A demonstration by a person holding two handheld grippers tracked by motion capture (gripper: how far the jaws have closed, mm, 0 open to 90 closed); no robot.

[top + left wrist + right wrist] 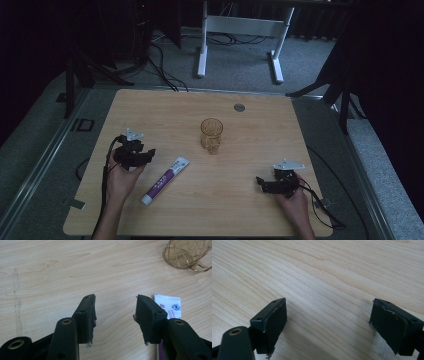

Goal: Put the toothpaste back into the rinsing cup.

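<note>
Left hand-held gripper (150, 154): black, held in the left hand (125, 172) near the left edge of the pale wooden tabletop (250, 210). Jaws stand apart, nothing between them; in the left gripper view bare wood shows in the gap (115, 315).

Just beside it, toward the middle: white and purple toothpaste tube (165, 180), lying flat, slanted, cap end toward the near edge. Its flat crimped end (170, 306) lies behind one jaw, not gripped.

Farther in, mid-tabletop: amber patterned glass cup (211, 135), upright, well apart from the tube.

Right hand-held gripper (258, 180): near the right near corner, jaws wide, empty, over bare wood (327, 322).
</note>
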